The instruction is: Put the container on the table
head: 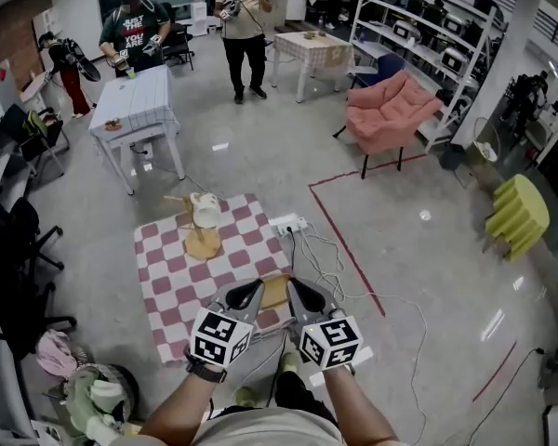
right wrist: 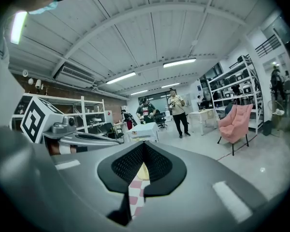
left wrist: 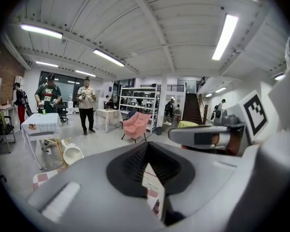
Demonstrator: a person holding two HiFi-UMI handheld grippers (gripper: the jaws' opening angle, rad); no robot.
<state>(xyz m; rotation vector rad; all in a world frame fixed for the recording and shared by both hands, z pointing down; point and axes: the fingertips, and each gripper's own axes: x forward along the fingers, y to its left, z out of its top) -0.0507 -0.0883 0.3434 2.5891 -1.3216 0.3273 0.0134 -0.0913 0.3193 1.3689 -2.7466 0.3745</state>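
A white container [head: 204, 210] lies tipped on its side on a red-and-white checkered mat [head: 172, 286] on the floor, next to some wooden pieces [head: 203, 243]. It also shows in the left gripper view as the container [left wrist: 71, 153]. Both grippers are held close to my body, side by side, well short of it. My left gripper [head: 245, 294] [left wrist: 146, 146] is shut with nothing in it. My right gripper [head: 301, 295] [right wrist: 144, 146] is also shut and holds nothing. A white-clothed table [head: 135, 105] [left wrist: 40, 122] [right wrist: 144, 129] stands beyond the mat.
A power strip [head: 288, 222] with trailing cables lies at the mat's right corner, beside red floor tape [head: 346, 249]. Two people [head: 244, 21] [head: 133, 28] with grippers stand at the back. A pink armchair [head: 391, 110], a yellow stool [head: 519, 214] and shelving [head: 428, 35] are to the right.
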